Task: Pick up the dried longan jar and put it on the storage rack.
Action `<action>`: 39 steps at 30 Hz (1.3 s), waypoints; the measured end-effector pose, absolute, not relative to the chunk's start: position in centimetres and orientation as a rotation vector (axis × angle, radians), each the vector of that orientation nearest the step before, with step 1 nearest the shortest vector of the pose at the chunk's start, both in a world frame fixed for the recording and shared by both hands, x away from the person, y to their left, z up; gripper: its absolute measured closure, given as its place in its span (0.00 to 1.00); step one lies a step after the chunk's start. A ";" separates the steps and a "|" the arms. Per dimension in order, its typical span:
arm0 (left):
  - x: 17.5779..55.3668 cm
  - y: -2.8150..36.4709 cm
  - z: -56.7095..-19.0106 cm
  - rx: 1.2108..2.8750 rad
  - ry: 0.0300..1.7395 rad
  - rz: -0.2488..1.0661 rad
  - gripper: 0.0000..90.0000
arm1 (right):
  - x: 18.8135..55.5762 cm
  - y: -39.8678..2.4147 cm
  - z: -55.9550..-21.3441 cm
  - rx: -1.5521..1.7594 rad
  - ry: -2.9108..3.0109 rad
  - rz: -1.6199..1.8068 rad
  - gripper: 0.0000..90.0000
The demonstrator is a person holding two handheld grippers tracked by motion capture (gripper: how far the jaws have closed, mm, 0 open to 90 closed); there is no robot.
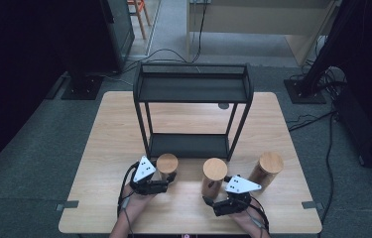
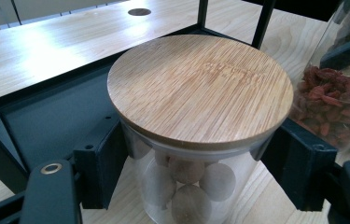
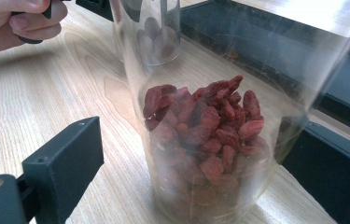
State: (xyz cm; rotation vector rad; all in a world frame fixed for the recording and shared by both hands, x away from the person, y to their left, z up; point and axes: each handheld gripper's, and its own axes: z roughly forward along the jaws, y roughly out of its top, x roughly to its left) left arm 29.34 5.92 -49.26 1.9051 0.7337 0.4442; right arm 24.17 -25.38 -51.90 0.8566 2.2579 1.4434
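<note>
The left tongs are clamped on the short clear glass jar with a round bamboo lid: in the left gripper view both black pads press its wall just under the lid, and pale round nuts show inside. This jar stands upright on the pale wooden bench, just in front of the lower shelf of the black two-tier metal rack.

The right tongs stand spread around the taller clear glass jar of red dried berries. In the right gripper view the left pad is clearly apart from the glass; the right pad sits close to the wall, and I cannot tell whether it touches. So this jar is bracketed but, as I judge it, not yet gripped.

Both jars are upright, long axes vertical, and the rack lies straight beyond them. The left hand's jar is nearer the lower shelf.

A third bamboo-lidded jar stands at the right, apart from both tongs.
</note>
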 end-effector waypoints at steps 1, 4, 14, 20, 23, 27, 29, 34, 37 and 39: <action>29.4 5.9 -49.3 1.907 0.734 0.446 0.29 | 24.2 -25.4 -51.9 0.856 2.259 1.444 0.07; 29.5 5.9 -49.3 1.909 0.737 0.447 0.29 | 24.2 -25.4 -51.9 0.857 2.258 1.445 0.07; 29.8 5.8 -49.2 1.903 0.747 0.459 0.29 | 24.1 -25.4 -51.9 0.855 2.259 1.443 0.07; 30.1 5.9 -49.2 1.902 0.758 0.470 0.29 | 24.1 -25.4 -51.9 0.854 2.260 1.442 0.07; 30.3 5.9 -49.1 1.900 0.767 0.477 0.29 | 24.1 -25.4 -51.9 0.854 2.260 1.442 0.07; 30.4 5.8 -49.1 1.898 0.772 0.485 0.29 | 24.1 -25.4 -51.9 0.854 2.259 1.442 0.07; 30.5 5.8 -49.1 1.898 0.776 0.490 0.29 | 24.1 -25.4 -51.9 0.854 2.260 1.442 0.07; 30.8 5.7 -49.1 1.892 0.788 0.492 0.29 | 24.1 -25.4 -51.9 0.853 2.260 1.442 0.07; 31.0 5.6 -49.1 1.895 0.790 0.498 0.29 | 24.1 -25.4 -51.9 0.853 2.261 1.441 0.07; 31.0 5.7 -49.1 1.892 0.795 0.496 0.29 | 24.1 -25.4 -51.9 0.852 2.261 1.442 0.07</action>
